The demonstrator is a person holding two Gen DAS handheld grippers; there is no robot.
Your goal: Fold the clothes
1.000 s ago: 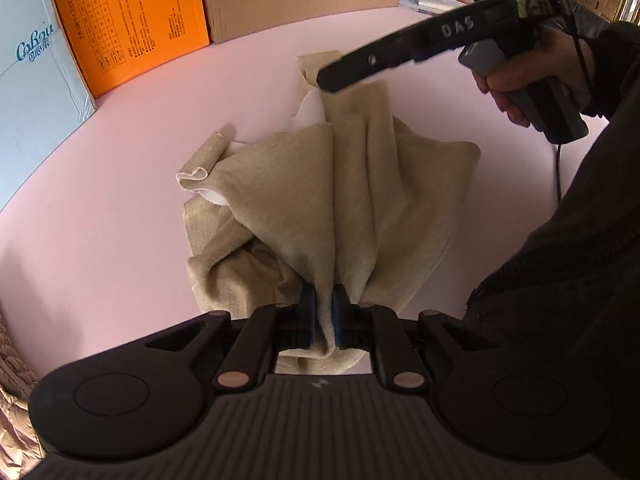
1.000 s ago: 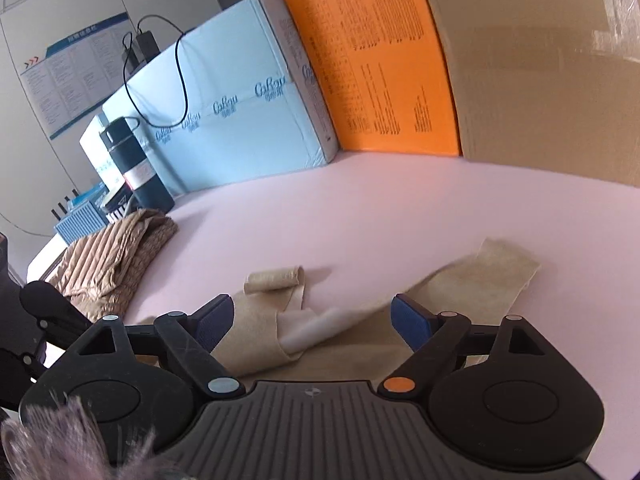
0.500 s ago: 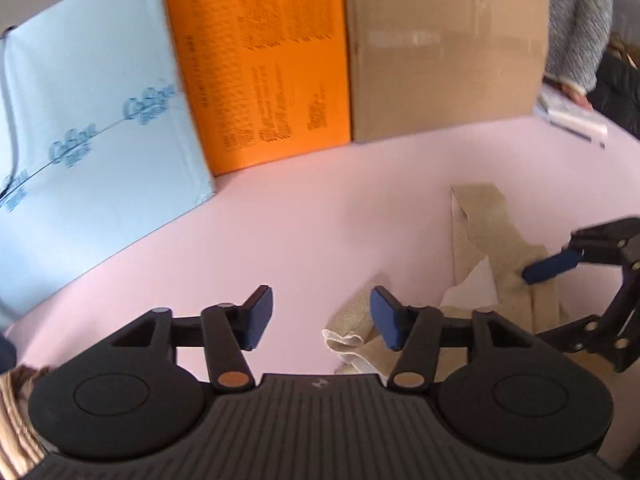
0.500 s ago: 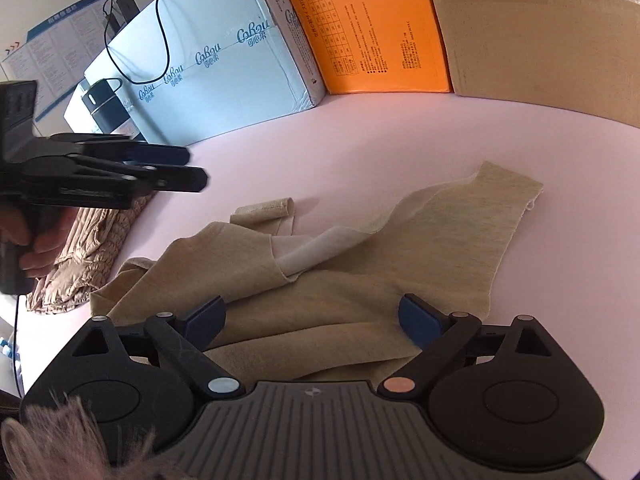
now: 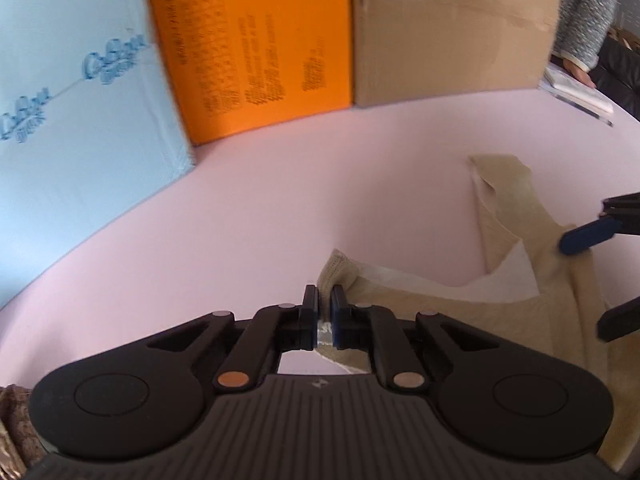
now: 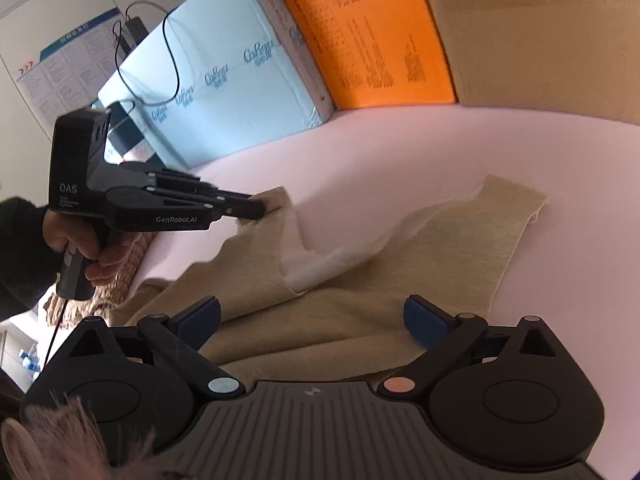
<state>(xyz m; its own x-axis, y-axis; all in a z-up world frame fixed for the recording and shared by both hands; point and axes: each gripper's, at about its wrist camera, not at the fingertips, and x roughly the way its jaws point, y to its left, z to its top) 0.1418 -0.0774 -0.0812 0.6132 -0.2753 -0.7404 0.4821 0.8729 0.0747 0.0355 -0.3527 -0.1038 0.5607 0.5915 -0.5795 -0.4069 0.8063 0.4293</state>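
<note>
A beige sleeveless garment with a white lining lies crumpled on the pink table. My left gripper is shut on its rolled strap end at the left edge. From the right wrist view the same left gripper pinches that raised corner of the garment, held by a hand in a dark sleeve. My right gripper hovers over the cloth's near part, its jaws opening wide and pressing on nothing. It shows at the right edge of the left wrist view as the right gripper.
A light blue box, an orange box and a cardboard box line the table's far side. A brown patterned garment lies at the left. A person in a grey sweater stands behind, by some papers.
The left gripper let go of the bunched cloth, swung left, opened, then shut on the rolled strap end. The right gripper's jaws widened. The garment now lies more spread out.
</note>
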